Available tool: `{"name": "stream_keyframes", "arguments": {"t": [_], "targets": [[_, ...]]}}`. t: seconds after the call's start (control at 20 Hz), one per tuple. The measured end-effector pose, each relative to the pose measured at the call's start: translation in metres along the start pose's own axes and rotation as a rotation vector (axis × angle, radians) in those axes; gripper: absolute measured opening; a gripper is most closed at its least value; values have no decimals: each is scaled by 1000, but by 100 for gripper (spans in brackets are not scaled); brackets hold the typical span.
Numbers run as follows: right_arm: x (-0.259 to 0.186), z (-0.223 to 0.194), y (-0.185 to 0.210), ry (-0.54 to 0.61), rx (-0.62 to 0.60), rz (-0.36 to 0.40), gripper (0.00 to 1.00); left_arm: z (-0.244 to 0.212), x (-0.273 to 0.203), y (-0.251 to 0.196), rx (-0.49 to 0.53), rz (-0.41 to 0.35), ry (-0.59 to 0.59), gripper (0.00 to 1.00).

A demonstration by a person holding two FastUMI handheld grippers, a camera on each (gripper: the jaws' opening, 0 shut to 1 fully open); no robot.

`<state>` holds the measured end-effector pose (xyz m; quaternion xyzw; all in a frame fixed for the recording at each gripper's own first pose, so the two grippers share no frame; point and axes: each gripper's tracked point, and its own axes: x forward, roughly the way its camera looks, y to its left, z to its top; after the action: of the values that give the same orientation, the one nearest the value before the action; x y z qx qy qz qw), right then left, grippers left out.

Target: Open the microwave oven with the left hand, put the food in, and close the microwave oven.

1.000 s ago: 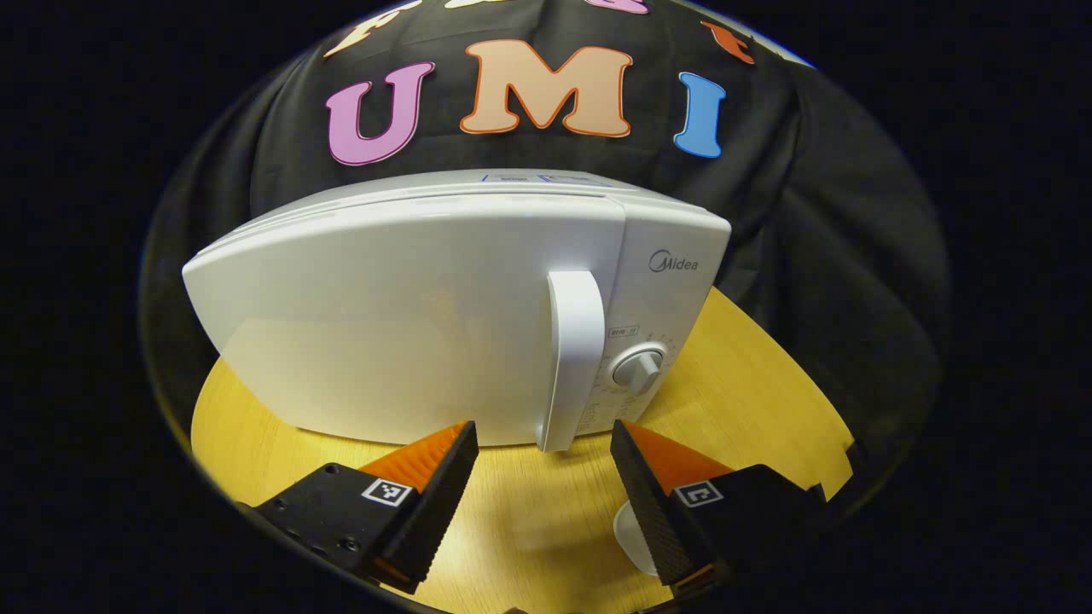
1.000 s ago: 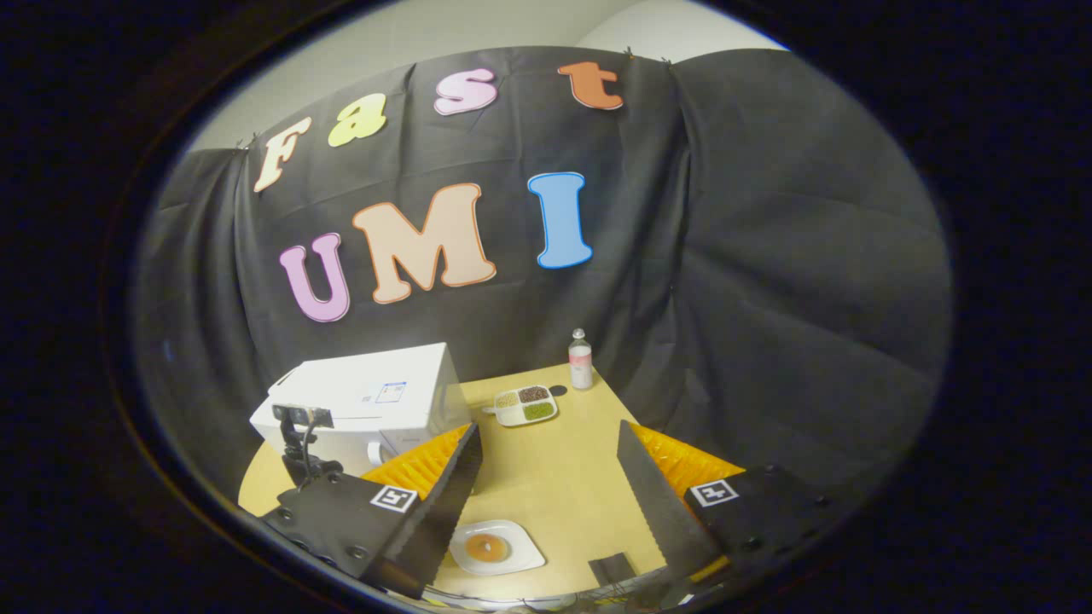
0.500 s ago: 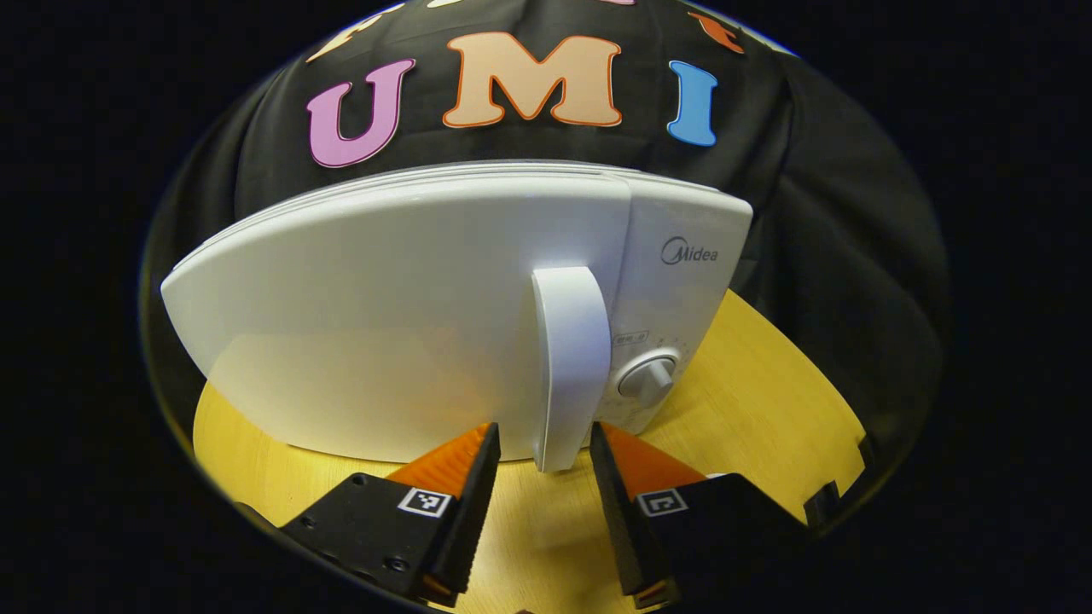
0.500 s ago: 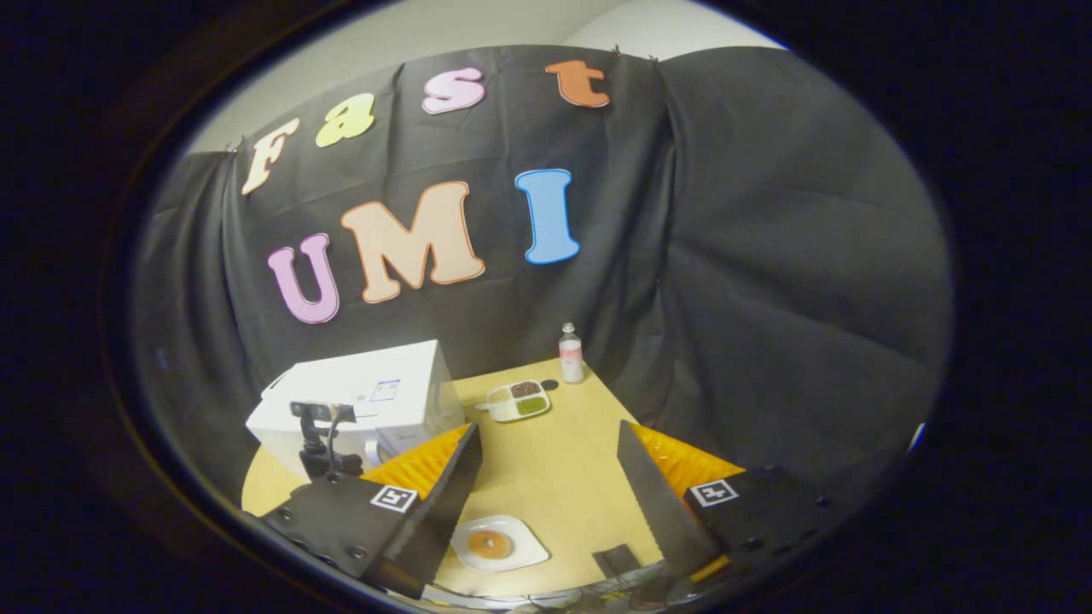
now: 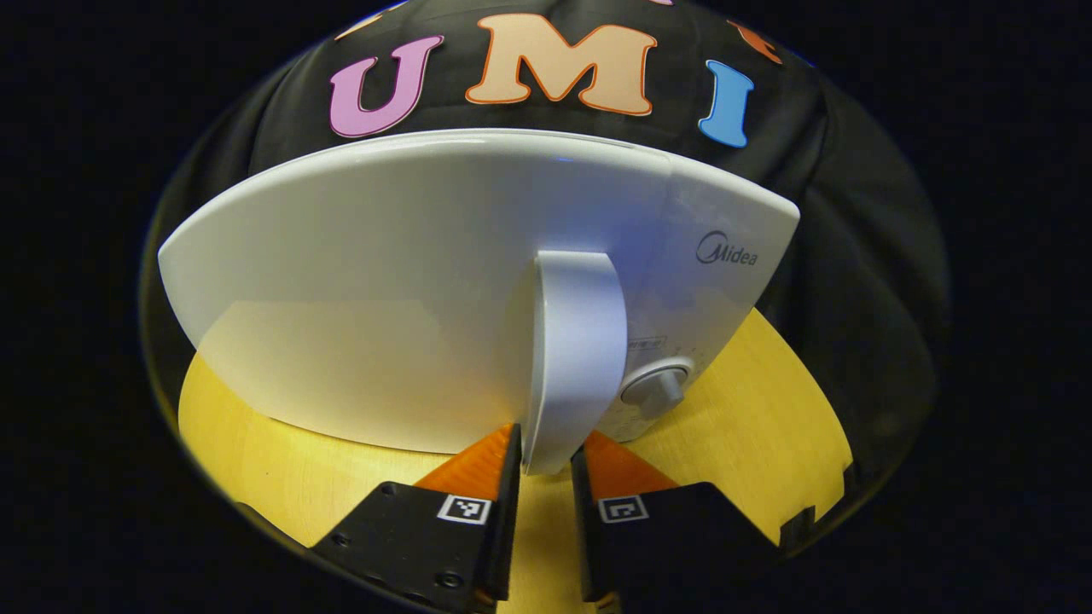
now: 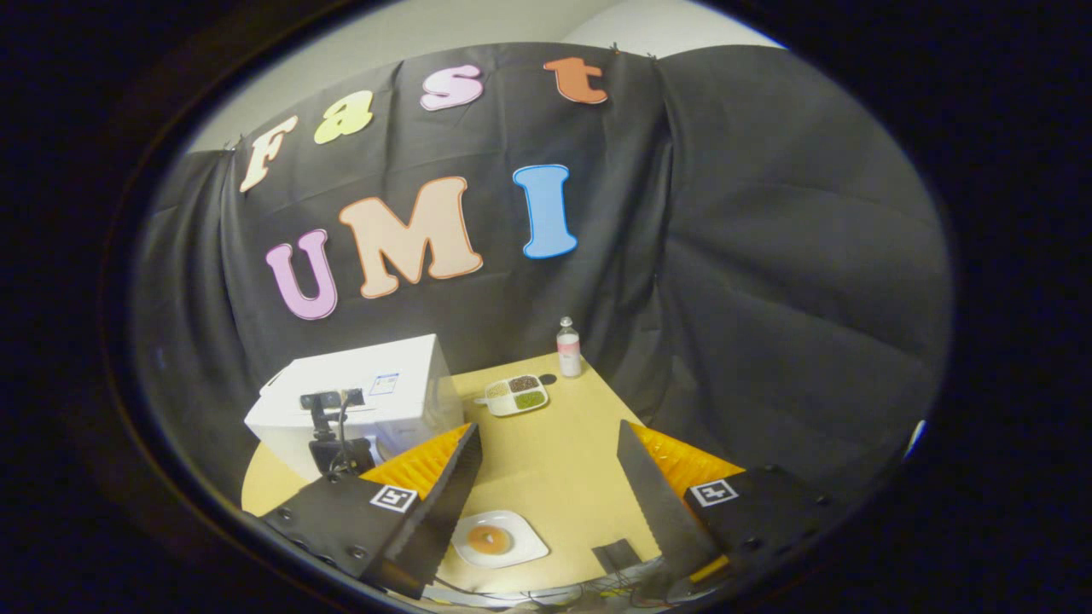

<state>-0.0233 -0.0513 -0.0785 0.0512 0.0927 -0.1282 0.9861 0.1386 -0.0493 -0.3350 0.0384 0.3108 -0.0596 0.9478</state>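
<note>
A white microwave point(image 5: 409, 281) stands close in front in the left gripper view, its door closed. My left gripper point(image 5: 546, 465) is shut on the lower end of the vertical door handle point(image 5: 572, 350), one finger on each side. In the right gripper view the microwave point(image 6: 375, 392) sits at the table's left. The food, a round brown piece on a white square plate point(image 6: 497, 539), lies near the front edge. High above it, my right gripper point(image 6: 550, 443) stands open with nothing between its fingers.
The microwave's dial point(image 5: 661, 385) is just right of the handle. On the wooden table point(image 6: 559, 460), a white sectioned dish of grains point(image 6: 516, 394) and a small bottle point(image 6: 568, 348) stand at the back. A dark flat object point(image 6: 616, 558) lies at the front edge.
My left gripper moved forward to the microwave and its fingers closed around the door handle's lower end. The right gripper stayed open and barely drifted.
</note>
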Motion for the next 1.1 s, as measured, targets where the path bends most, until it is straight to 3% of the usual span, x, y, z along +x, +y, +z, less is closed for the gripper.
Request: {"name": "stream_keyframes", "arguments": {"t": [0.15,0.55,1.1], "targets": [[1,-4,-2,15,6,5,93,-1,0,0,41,31,17,24],[3,-22,-3,63,-14,44,93,-2,-2,4,30,49,6,12],[12,-46,8,137,-74,149,93,-2,-6,5,35,68,-17,8]]}}
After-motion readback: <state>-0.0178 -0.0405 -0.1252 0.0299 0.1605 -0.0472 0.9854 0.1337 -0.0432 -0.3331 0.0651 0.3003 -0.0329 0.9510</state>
